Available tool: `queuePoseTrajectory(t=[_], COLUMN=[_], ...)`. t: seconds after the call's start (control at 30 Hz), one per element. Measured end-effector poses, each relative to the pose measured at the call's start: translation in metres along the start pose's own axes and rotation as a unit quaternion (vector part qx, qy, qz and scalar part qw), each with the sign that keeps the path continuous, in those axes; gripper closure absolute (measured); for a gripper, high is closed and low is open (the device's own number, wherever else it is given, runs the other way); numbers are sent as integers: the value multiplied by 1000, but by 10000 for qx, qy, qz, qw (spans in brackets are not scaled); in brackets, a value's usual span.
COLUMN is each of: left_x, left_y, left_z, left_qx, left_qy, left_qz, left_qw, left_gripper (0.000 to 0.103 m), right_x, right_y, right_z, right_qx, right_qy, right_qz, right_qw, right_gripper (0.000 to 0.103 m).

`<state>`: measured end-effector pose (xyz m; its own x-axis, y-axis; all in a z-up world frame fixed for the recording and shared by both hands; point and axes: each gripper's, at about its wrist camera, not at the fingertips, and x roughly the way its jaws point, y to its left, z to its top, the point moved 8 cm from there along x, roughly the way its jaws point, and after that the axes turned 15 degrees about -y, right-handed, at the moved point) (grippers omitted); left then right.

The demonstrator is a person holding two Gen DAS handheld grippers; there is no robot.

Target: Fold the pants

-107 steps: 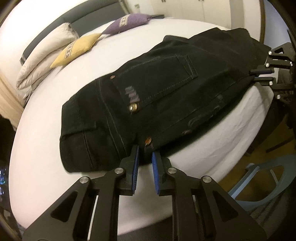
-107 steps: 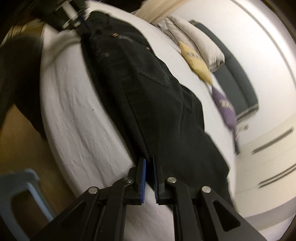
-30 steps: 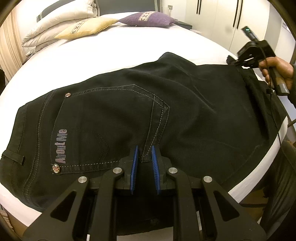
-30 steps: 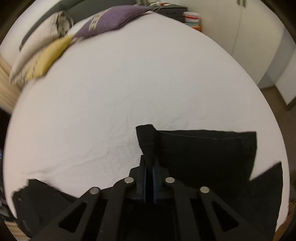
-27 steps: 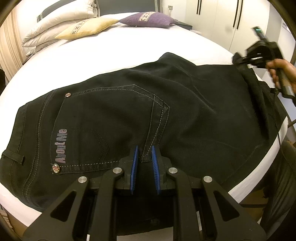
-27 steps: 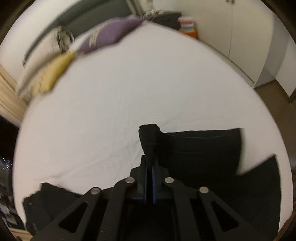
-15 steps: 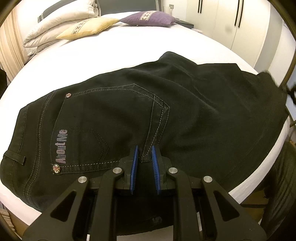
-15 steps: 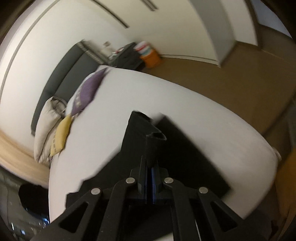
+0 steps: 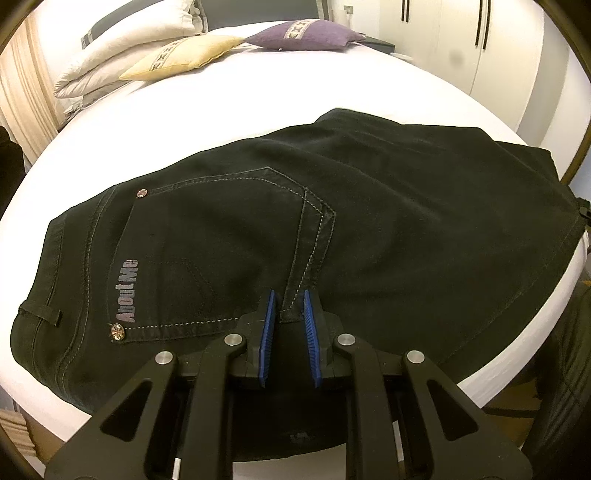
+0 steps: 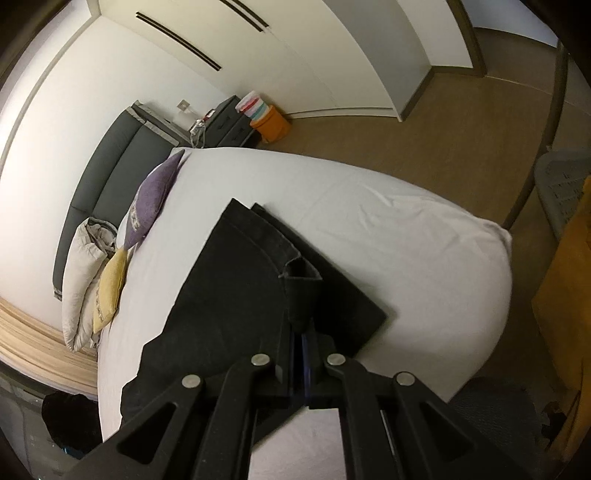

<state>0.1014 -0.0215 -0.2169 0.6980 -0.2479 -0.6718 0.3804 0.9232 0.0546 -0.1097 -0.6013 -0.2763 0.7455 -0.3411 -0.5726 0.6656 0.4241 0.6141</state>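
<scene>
Count, both views:
- pants: one pair, black.
- bed: one, white sheet.
- cushions: two, one yellow cushion and one purple cushion.
- white pillows: stacked, looks like two; exact number unclear.
- metal rivets on the pants' pocket: two seen.
- tongs: two, left tongs and right tongs.
- orange bin on the floor: one.
- wardrobe handles: two pairs in the left wrist view.

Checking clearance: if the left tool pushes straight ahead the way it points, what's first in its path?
The black pants: the left tool already straddles a seam fold, so it meets denim at once, with the white bed presumably beneath.
</scene>
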Motion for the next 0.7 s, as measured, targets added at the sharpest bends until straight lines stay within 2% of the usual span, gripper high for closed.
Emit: queuePoseTrajectory(t=[0.37, 0.43, 0.53, 0.57, 0.6, 0.67, 0.7], left_x=[-2, -2, -5, -8, -11, -23, -27], left_y=[-1, 1, 3, 4, 4, 6, 6], left_z=[-6, -6, -6, -5, -3, 6, 11], left_qx=[137, 67, -45, -119, -177, -259, -254], left_qy=[-219, -232, -222, -200, -187, -321, -412], left_qz=[-32, -53, -94, -137, -176, -202, -196], left_qw=[9997, 9997, 9997, 9996, 9995, 9989, 9986], left_gripper=[86, 86, 86, 86, 86, 86, 86], right_x=[2, 6, 6, 4, 0, -14, -23], right_y=[-19, -20, -29, -29, -27, -23, -21], right_z=[-13, -14, -10, -8, -4, 13, 25], right_qx=[101, 52, 505, 534, 391, -164, -305], right_qy=[73, 138, 333, 394, 351, 28, -162], right_qz=[-84, 64, 458, 467, 350, -173, -398], right_qw=[9999, 9999, 9971, 9967, 9980, 9997, 9986], right_gripper=[100, 101, 100, 98, 97, 80, 79])
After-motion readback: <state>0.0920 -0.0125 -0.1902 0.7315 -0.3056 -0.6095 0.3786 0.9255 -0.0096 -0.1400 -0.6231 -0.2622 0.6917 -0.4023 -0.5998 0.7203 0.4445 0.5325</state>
